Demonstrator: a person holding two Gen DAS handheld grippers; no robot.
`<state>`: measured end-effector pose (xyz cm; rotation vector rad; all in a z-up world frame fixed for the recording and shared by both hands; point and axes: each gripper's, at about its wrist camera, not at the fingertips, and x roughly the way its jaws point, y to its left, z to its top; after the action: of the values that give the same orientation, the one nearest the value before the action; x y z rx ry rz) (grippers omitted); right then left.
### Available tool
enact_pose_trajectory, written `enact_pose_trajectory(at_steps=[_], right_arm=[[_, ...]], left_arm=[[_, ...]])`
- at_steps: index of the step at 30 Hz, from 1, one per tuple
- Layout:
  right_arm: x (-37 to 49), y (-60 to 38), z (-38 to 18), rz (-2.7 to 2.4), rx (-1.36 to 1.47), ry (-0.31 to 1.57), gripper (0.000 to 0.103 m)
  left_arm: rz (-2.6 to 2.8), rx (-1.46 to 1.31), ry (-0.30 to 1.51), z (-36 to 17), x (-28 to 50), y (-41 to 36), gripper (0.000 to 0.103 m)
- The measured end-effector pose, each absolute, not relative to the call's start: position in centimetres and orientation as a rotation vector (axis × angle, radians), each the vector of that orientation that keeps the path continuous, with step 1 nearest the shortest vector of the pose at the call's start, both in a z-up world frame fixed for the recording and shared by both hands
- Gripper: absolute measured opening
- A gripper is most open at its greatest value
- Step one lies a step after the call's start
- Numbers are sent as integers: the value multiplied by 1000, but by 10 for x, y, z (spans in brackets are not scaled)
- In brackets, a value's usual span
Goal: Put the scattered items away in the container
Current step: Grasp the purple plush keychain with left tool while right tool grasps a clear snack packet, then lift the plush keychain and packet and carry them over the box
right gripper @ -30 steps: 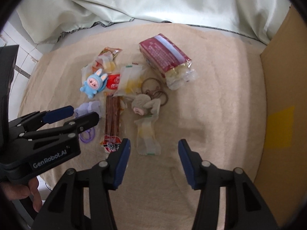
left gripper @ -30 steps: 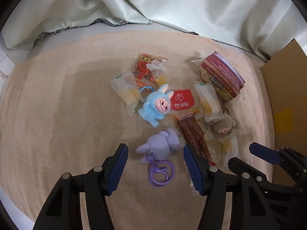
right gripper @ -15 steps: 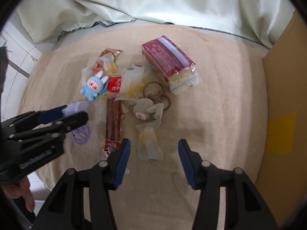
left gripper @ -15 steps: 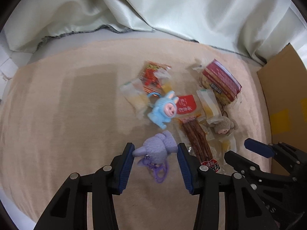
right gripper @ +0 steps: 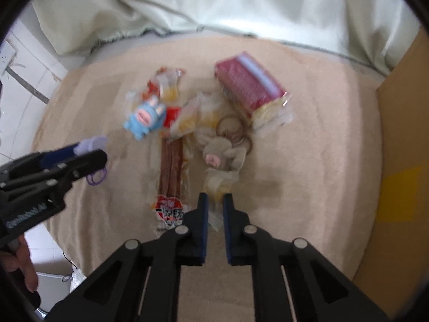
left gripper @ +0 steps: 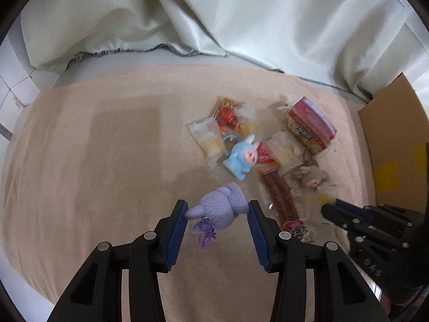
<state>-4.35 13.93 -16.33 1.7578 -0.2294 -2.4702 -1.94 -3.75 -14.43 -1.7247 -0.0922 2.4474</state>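
We hold a purple plush bunny keychain (left gripper: 218,209) clamped between the blue pads of our left gripper (left gripper: 217,216), lifted off the beige towel (left gripper: 107,161), its purple clasp dangling below the toy. From the right wrist camera only its pale tip shows past our left claw, with the purple ring (right gripper: 95,178) hanging under it.

Our right gripper (right gripper: 215,208) has just been closing, and its pads now pinch the near end of a clear snack sachet (right gripper: 218,185) with a yellow filling, which lies below the grey plush keychain (right gripper: 218,153).

The rest of the pile lies scattered on the towel: a blue bunny figure (left gripper: 242,157) with a pink face, a long clear pack of brown meat sticks (right gripper: 171,166) with a red and white printed label at its near end, a small red packet (left gripper: 265,155), an orange-red wrapper (left gripper: 228,114), two more clear sachets (left gripper: 207,141) with yellow contents, and a maroon-topped pack of biscuits (right gripper: 250,86).

The printing on the meat stick label and on the maroon pack is too blurred to read. The side of our left gripper carries white lettering, also smeared by motion.

The cardboard box (right gripper: 402,161) stands at the right edge of the towel, with a yellow tape patch on its wall. Pale green curtain (left gripper: 241,13) hangs behind.
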Motion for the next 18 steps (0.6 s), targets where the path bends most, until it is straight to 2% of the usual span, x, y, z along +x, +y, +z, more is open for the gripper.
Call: enact_pose_trajectory(at_steps=[10, 18], right_arm=[[-44, 156, -92, -2595, 1520, -306, 13], [-46, 159, -38, -2669, 1339, -295, 13]], left_arm=[[2518, -1562, -122, -89, -24, -32, 47], [2585, -1419, -121, -38, -33, -30, 47]])
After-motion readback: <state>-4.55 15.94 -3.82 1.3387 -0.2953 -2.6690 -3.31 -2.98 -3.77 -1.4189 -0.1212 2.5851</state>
